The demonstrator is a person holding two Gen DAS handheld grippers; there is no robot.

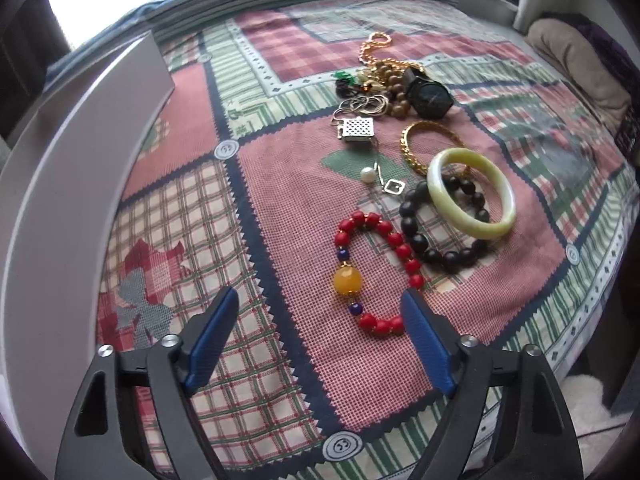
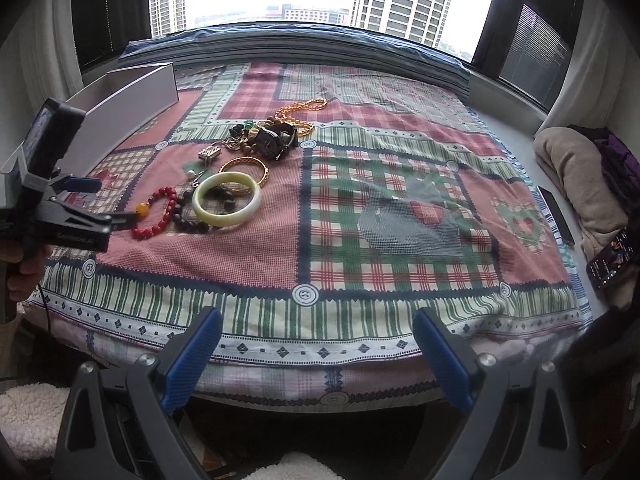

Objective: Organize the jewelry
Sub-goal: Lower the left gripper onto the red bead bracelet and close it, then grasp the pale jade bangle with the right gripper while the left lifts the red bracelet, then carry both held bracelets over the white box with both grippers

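Observation:
A red bead bracelet (image 1: 349, 280) with a big yellow bead lies on the patchwork quilt (image 1: 280, 208). My left gripper (image 1: 320, 298) hangs open just over its near end; the last red beads lie beside the right blue pad (image 1: 424, 344), untouched. Beyond it lie a black bead bracelet (image 1: 416, 236), a pale jade bangle (image 1: 480, 232), a gold bangle (image 1: 406, 148), a pearl (image 1: 367, 175), a silver square pendant (image 1: 358, 130) and a black watch (image 1: 430, 96) in a tangle of chains. My right gripper (image 2: 318, 314) stands open and empty over the quilt's near edge, far from the jewelry pile (image 2: 240, 168).
A long grey box (image 1: 80, 140) runs along the left side of the quilt. In the right wrist view a beige cushion (image 2: 576, 168) and a phone (image 2: 612, 260) lie at the right, and a hand holds the left gripper (image 2: 104, 202) at the left edge.

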